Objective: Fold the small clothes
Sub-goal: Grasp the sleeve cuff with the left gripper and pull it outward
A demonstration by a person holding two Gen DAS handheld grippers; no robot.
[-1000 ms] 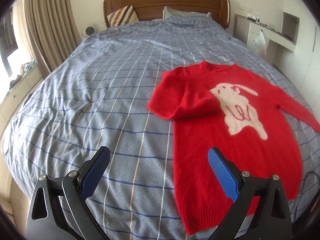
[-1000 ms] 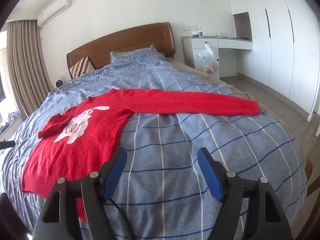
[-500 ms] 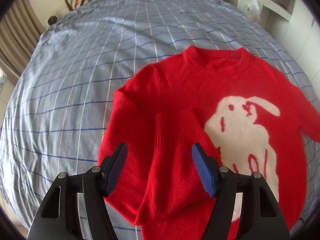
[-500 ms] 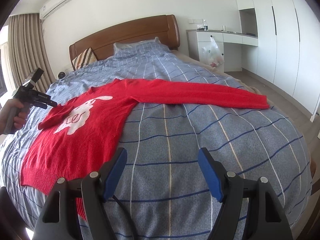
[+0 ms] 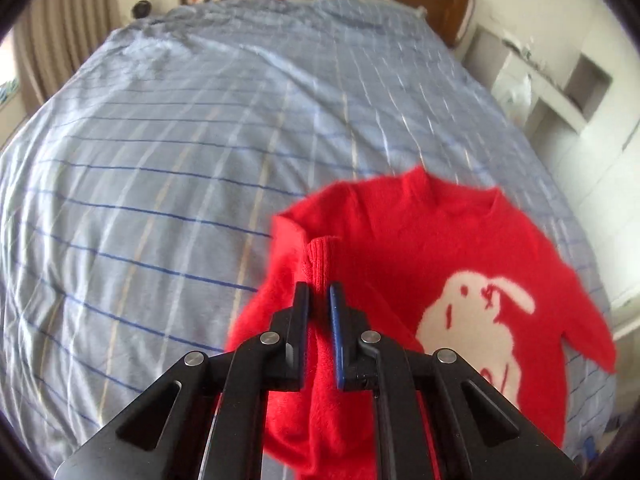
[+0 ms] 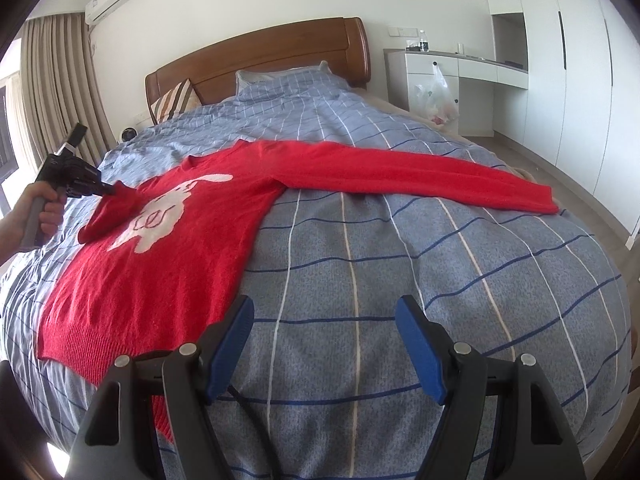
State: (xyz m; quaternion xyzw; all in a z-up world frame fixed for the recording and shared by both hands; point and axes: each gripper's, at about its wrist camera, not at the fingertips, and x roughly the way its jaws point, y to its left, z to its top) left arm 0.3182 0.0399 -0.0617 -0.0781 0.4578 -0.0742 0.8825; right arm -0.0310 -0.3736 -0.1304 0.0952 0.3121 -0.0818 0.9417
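A red sweater (image 6: 168, 248) with a white rabbit print (image 5: 476, 312) lies flat on the blue checked bed (image 6: 400, 264). My left gripper (image 5: 319, 296) is shut on the ribbed cuff (image 5: 320, 256) of the sweater's folded-in sleeve and lifts it off the body; it shows in the right wrist view (image 6: 104, 189) at the sweater's far left. The other sleeve (image 6: 420, 176) lies stretched out to the right. My right gripper (image 6: 324, 320) is open and empty above the bedspread, right of the sweater's hem.
A wooden headboard (image 6: 256, 64) and pillows (image 6: 176, 100) stand at the far end. Curtains (image 6: 52, 92) hang on the left. A white desk (image 6: 452, 80) with a plastic bag (image 6: 434, 96) and wardrobes (image 6: 560, 64) stand on the right.
My left gripper came down over the folded sleeve, closed on its cuff and lifted it. My right gripper stayed open and barely moved.
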